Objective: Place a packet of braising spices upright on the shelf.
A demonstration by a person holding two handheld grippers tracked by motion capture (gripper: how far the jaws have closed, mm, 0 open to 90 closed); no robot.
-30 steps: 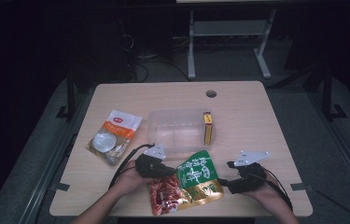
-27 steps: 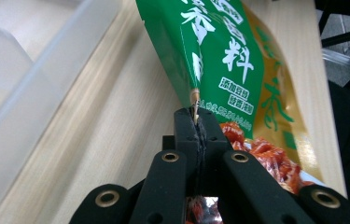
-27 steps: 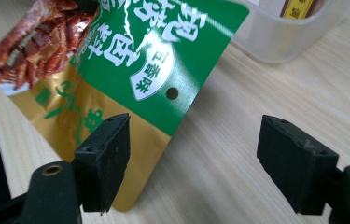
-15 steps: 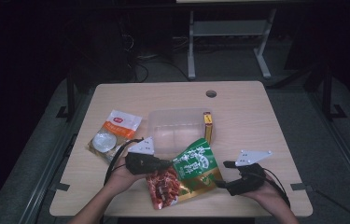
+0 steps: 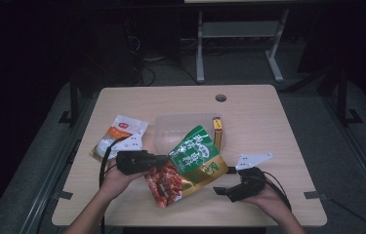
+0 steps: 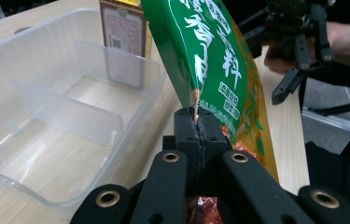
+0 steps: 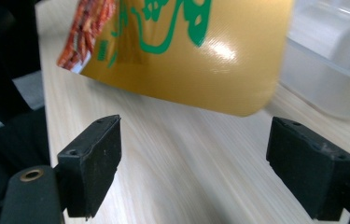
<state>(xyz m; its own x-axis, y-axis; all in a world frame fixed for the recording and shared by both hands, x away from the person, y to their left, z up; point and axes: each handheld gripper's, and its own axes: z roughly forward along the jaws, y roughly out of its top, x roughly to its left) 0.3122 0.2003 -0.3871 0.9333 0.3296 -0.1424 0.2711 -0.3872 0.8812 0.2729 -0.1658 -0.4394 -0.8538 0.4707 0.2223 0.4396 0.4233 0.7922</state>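
box (image 5: 216,130) right of tray (image 5: 171,124) (touching)

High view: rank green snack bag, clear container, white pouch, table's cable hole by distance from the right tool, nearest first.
From the right tool:
1. Green snack bag, just to its left, lifted off the table.
2. Clear container, beyond the bag, mid-table.
3. White pouch and cable hole: too close to call; pouch far left, hole at the far edge.

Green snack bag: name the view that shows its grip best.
The left gripper view: the left gripper has its jaws shut on the edge of the green bag. The high view shows the whole bag tilted above the table. The right gripper view shows its gold lower corner, off the table.
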